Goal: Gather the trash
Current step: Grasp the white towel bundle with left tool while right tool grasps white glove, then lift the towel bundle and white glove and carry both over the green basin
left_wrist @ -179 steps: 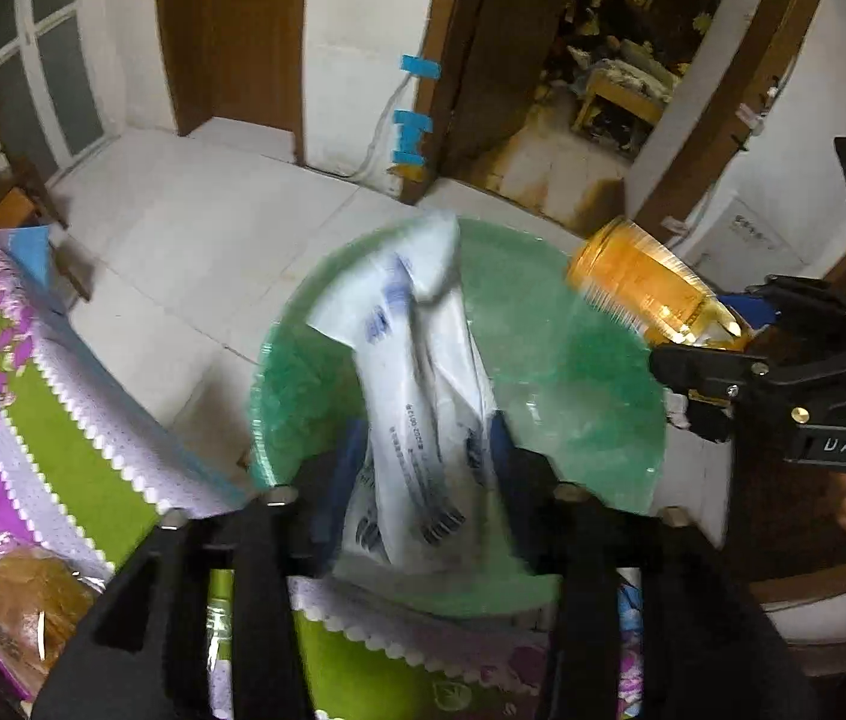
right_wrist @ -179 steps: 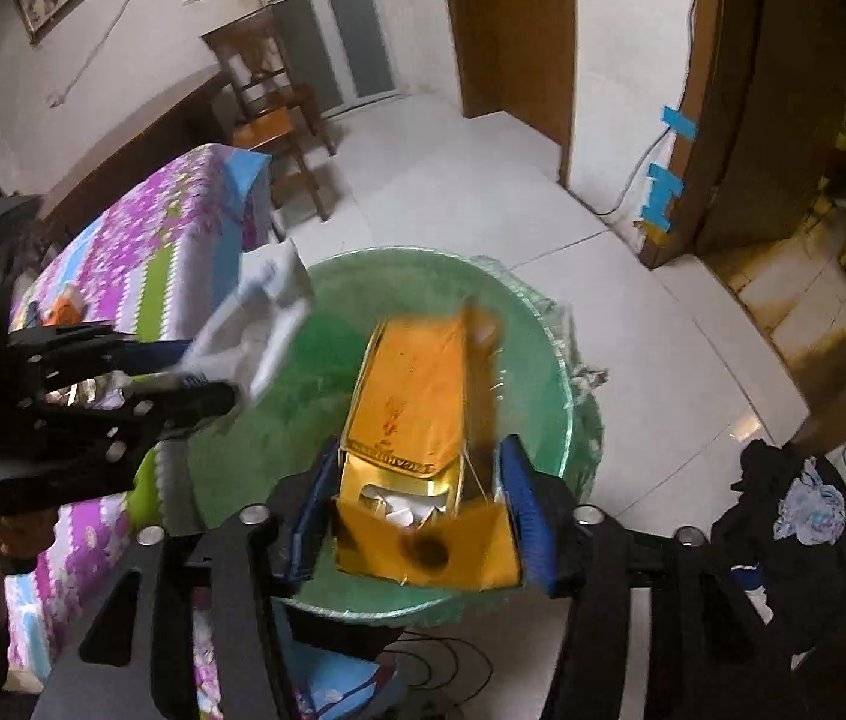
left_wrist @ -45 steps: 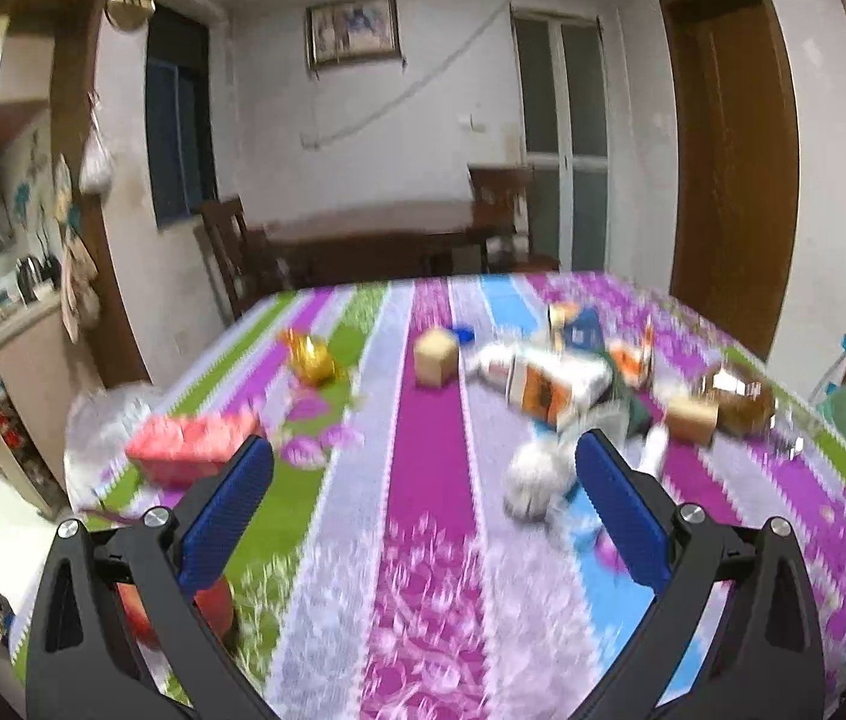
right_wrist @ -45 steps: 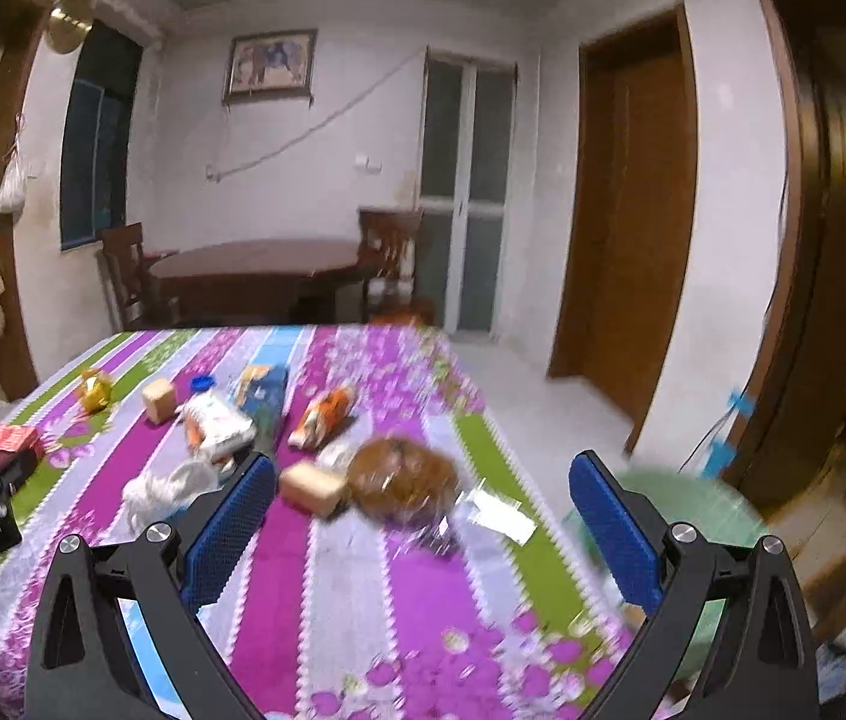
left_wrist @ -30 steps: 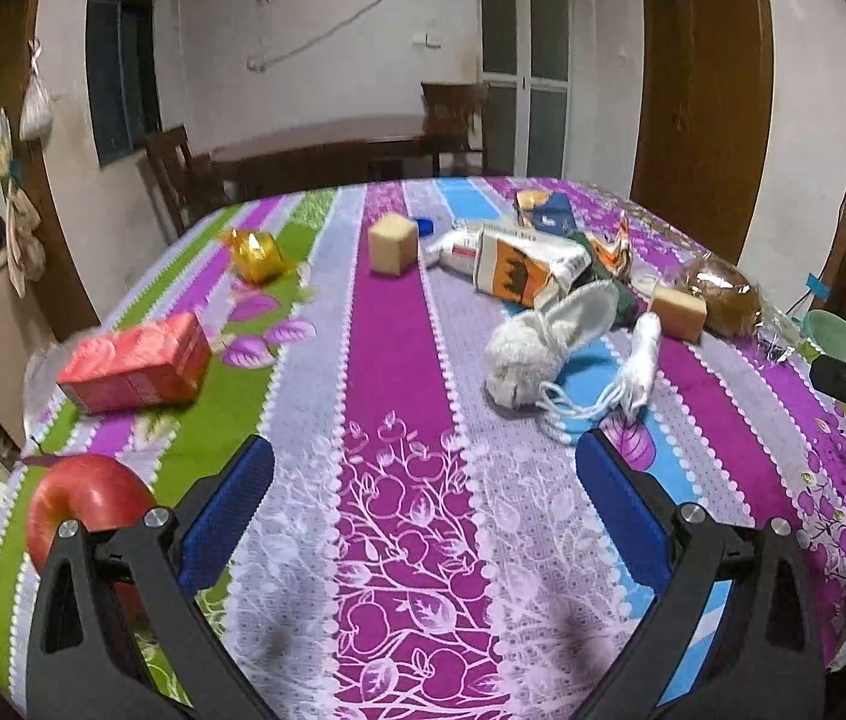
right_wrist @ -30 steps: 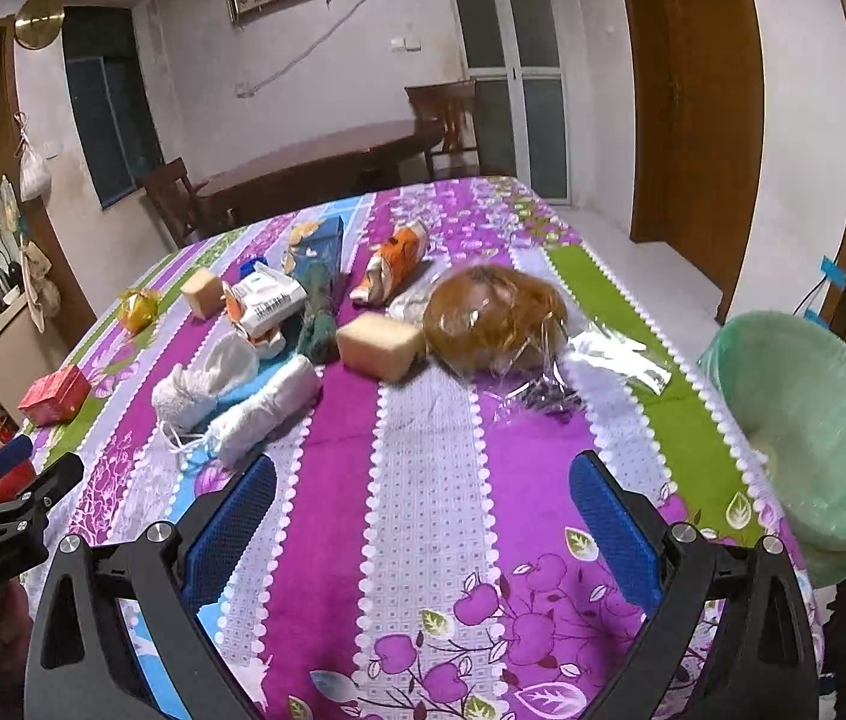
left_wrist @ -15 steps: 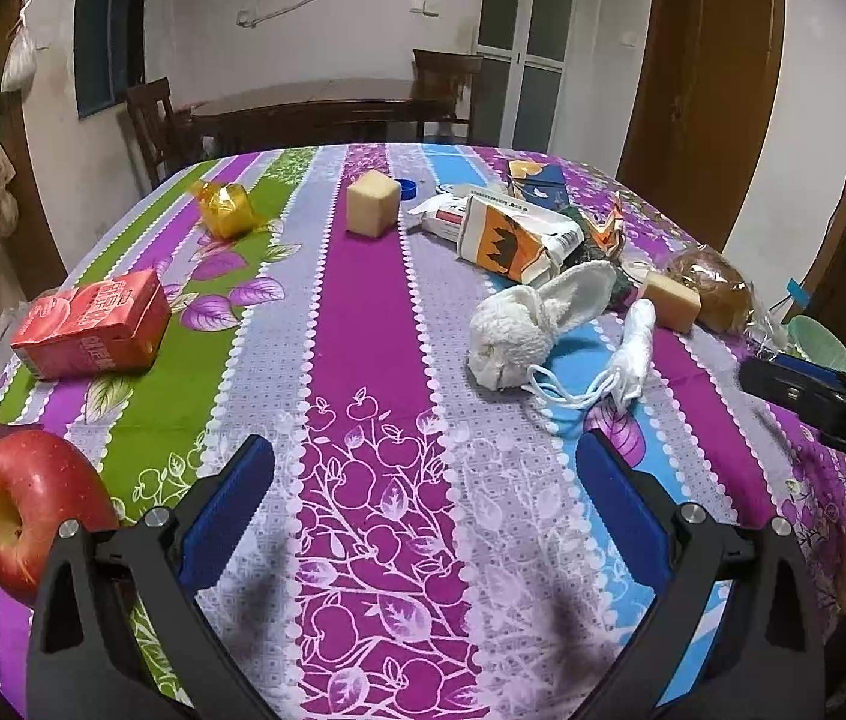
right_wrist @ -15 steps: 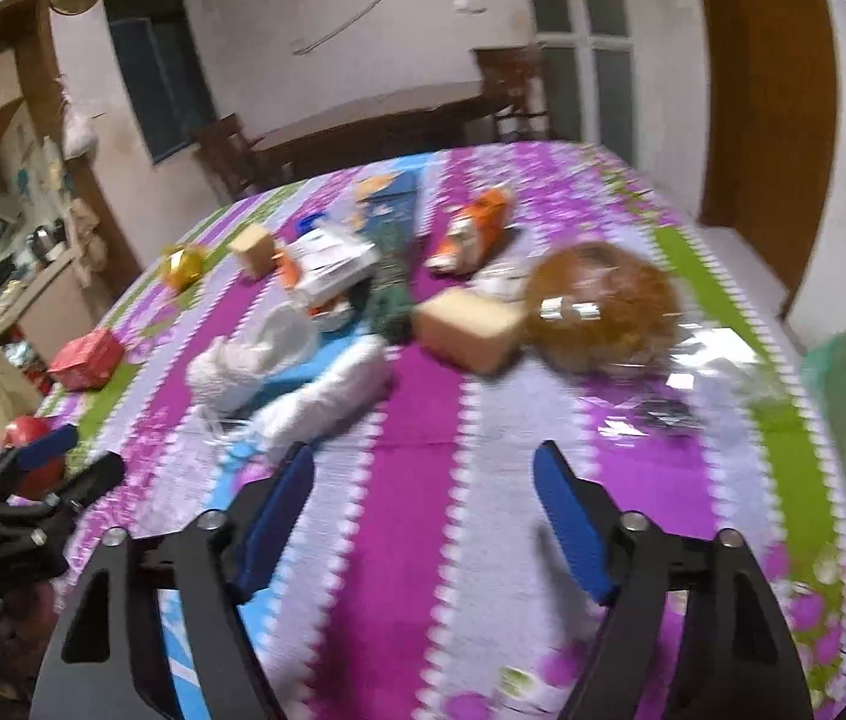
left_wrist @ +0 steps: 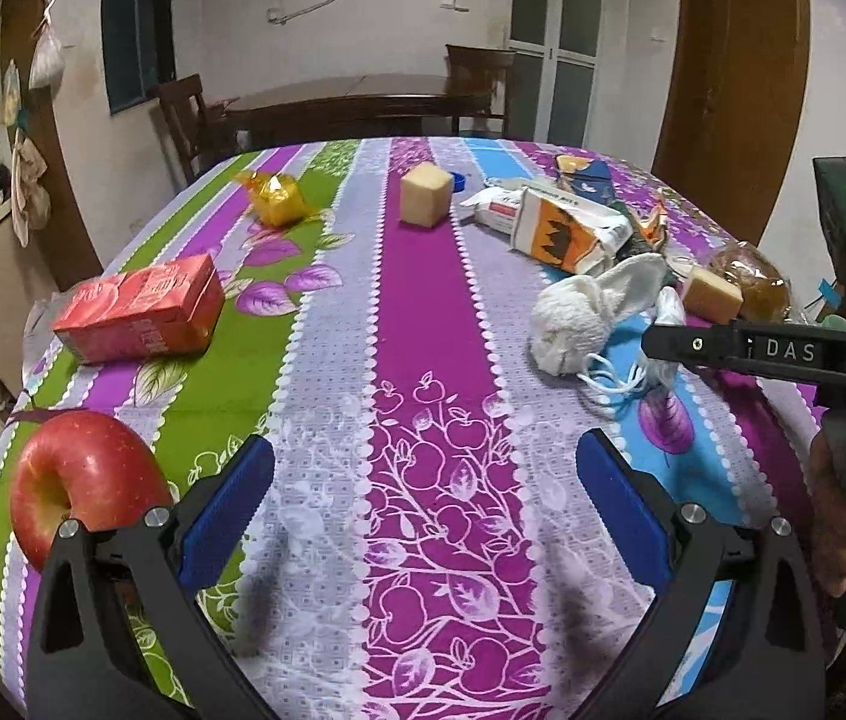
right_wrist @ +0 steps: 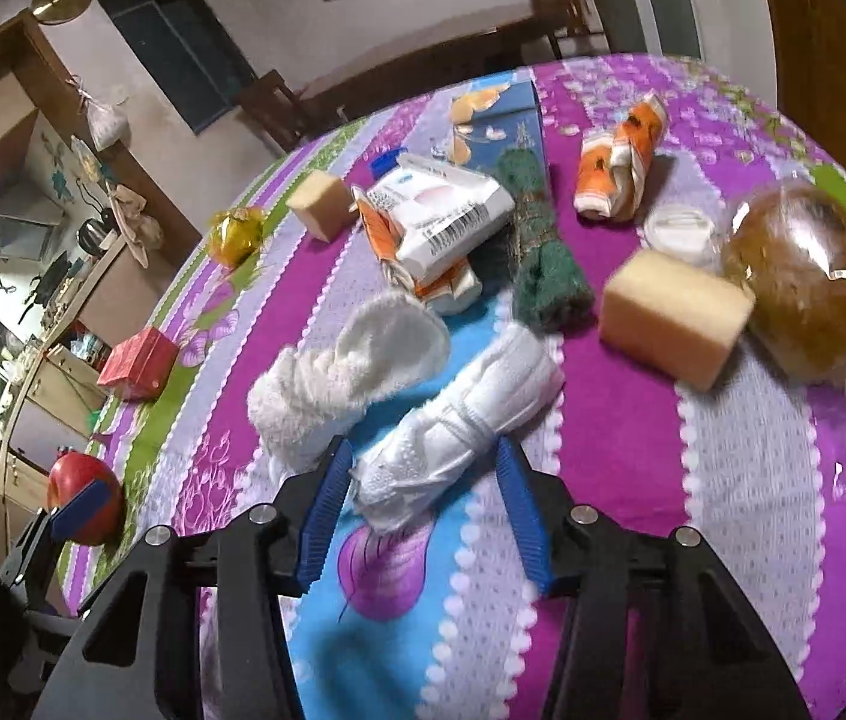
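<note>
My right gripper (right_wrist: 423, 510) is open, its blue pads on either side of a rolled white mask (right_wrist: 459, 420) lying on the table, not closed on it. A white fluffy sock (right_wrist: 345, 360) lies just left of it. My left gripper (left_wrist: 423, 510) is open and empty above the purple tablecloth (left_wrist: 441, 420). A red apple (left_wrist: 84, 474) sits beside its left finger. In the left wrist view the right gripper (left_wrist: 687, 345) reaches in over the mask (left_wrist: 666, 312) and sock (left_wrist: 579, 315).
On the table lie a red carton (left_wrist: 141, 306), a gold wrapper (left_wrist: 276, 198), sponge cubes (left_wrist: 426, 201) (right_wrist: 672, 318), a white-orange carton (right_wrist: 441, 222), a green scrubber (right_wrist: 543, 258), an orange wrapper (right_wrist: 621, 168), a white lid (right_wrist: 678, 231) and bagged bread (right_wrist: 813, 294). A dark table and chairs stand behind.
Both grippers dropped their trash in the green bin, then swung back to the table. In the last half second the right gripper lowered around the white mask; the left barely moved.
</note>
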{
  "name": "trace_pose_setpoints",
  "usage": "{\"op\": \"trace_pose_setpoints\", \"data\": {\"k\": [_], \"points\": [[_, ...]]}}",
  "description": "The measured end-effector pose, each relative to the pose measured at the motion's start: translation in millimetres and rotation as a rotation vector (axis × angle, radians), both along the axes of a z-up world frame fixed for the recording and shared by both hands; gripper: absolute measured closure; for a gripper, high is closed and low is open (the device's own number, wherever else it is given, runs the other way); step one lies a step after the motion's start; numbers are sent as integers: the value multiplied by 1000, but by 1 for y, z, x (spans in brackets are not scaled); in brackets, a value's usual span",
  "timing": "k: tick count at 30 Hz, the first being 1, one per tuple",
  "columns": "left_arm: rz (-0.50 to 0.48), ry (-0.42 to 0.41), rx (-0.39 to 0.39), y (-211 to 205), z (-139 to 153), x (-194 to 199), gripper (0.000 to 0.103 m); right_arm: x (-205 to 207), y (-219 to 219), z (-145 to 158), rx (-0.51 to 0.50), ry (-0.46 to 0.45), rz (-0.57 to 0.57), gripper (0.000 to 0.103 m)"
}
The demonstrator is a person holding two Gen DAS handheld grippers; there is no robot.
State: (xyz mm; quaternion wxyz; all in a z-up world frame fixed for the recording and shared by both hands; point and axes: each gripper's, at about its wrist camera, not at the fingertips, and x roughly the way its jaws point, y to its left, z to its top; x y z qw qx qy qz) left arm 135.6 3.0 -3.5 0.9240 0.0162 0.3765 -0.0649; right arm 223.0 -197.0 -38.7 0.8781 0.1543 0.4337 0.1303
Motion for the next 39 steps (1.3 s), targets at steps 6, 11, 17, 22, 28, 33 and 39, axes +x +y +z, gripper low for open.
{"op": "trace_pose_setpoints", "data": {"k": [6,11,17,22,28,33,39], "points": [[16,-9,6,-3,2,9,6,1,0,-3,30,-30,17,67],[-2,-5,-21,-9,7,20,6,-15,-3,2,24,-64,20,75],[-171,-15,14,-45,15,47,6,-70,-45,16,36,-104,-69,75],[-296,47,63,-80,-4,77,6,-105,-73,21,77,-121,-115,75],[-293,140,52,-87,-22,93,60,-125,-83,24,63,-144,-130,75],[-233,137,16,-78,-10,75,64,-129,-80,26,41,-160,-117,75],[-145,27,77,-79,13,37,64,-134,-63,33,-39,-196,-98,75]]}}
